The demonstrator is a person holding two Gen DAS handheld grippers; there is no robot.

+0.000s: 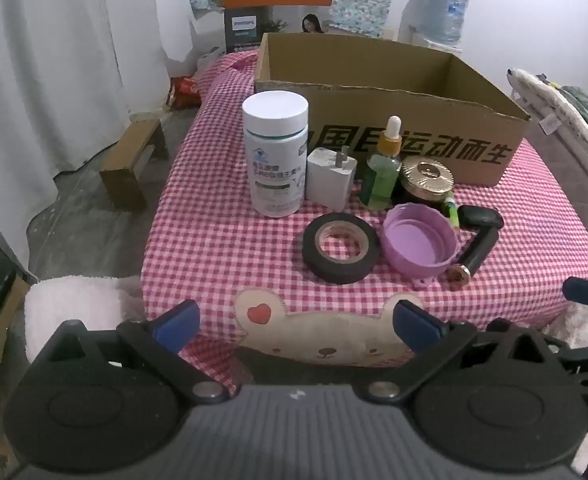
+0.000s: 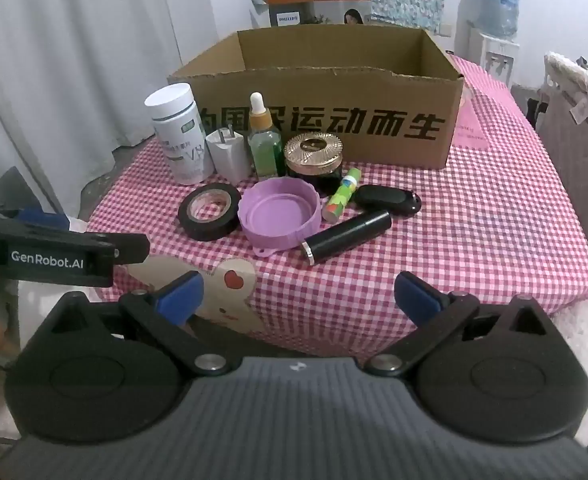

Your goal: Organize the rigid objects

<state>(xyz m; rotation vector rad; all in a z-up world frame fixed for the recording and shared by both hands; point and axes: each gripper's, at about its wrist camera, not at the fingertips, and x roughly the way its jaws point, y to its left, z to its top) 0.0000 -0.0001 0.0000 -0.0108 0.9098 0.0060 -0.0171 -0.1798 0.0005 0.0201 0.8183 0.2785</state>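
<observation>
On the left wrist view: checked tablecloth (image 1: 221, 240) with a bear print at its near edge; nine loose items grouped in front of a cardboard box (image 1: 414, 136).
Left gripper (image 1: 294, 326): blue pads spread wide, nothing between them, hanging short of the items.
Box: open-topped, printed lettering on its near wall; inside not visible; judged the destination, since the items line up along its front.
Back row, upright: white pill bottle (image 1: 275, 156), white charger plug (image 1: 332, 178) with prongs up, green dropper bottle (image 1: 384, 168), dark jar with gold lid (image 1: 426, 182).
Front row, lying flat: black tape roll (image 1: 341, 254), purple cap (image 1: 416, 240) with its hollow side up, black tube (image 1: 476, 252) with a gold end, small green stick (image 1: 452, 212), black key fob (image 1: 480, 216).

On the right wrist view: same group, seen from further right.
Right gripper (image 2: 296, 300): pads wide apart, empty, near the table edge.
Left gripper (image 2: 53, 252): black arm entering at left, beside the tablecloth (image 2: 474, 220).
Box (image 2: 314, 120): visible inner walls bare; floor hidden.
Spacing: purple cap (image 2: 279, 216) touches the tape roll (image 2: 209, 216); black tube (image 2: 348, 236) lies just beside the cap; green stick (image 2: 342, 196) leans by the key fob (image 2: 386, 199).
Reason for stance, judged: both grippers wide and tilted down, ready for a first pick.
</observation>
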